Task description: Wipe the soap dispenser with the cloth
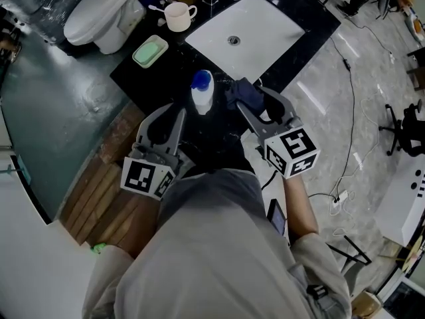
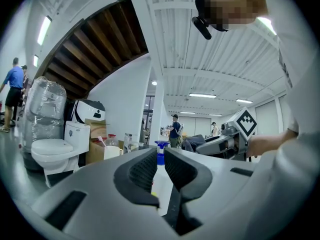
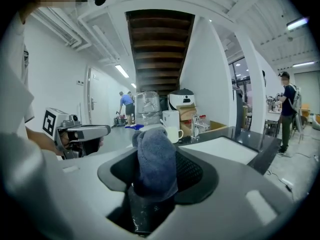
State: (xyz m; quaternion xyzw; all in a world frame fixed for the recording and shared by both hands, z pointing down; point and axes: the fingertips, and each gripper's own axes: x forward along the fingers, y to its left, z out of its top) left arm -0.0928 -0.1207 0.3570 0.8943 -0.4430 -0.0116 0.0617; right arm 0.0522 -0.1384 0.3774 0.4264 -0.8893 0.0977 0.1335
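Left gripper on dispenser, right gripper on cloth, near edge of the counter

Left gripper (image 2: 160,158) level, jaws drawn in on the white body of the soap dispenser (image 1: 202,93), blue pump top showing past the tips. Right gripper (image 3: 159,155) clamped on a bunched dark blue cloth (image 1: 242,92), held just beside the dispenser. Both sit at the middle of the black counter's (image 1: 133,72) near edge, in front of the white sink (image 1: 265,25); green soap dish (image 1: 150,50) and mug (image 1: 178,16) toward the far left corner

Desk (image 1: 129,75): bare strip left of soap dispenser (image 1: 202,93); cloth (image 1: 244,93) close on its right; soap dish (image 1: 150,50) and mug (image 1: 178,16) behind; sink basin (image 1: 265,25) open.
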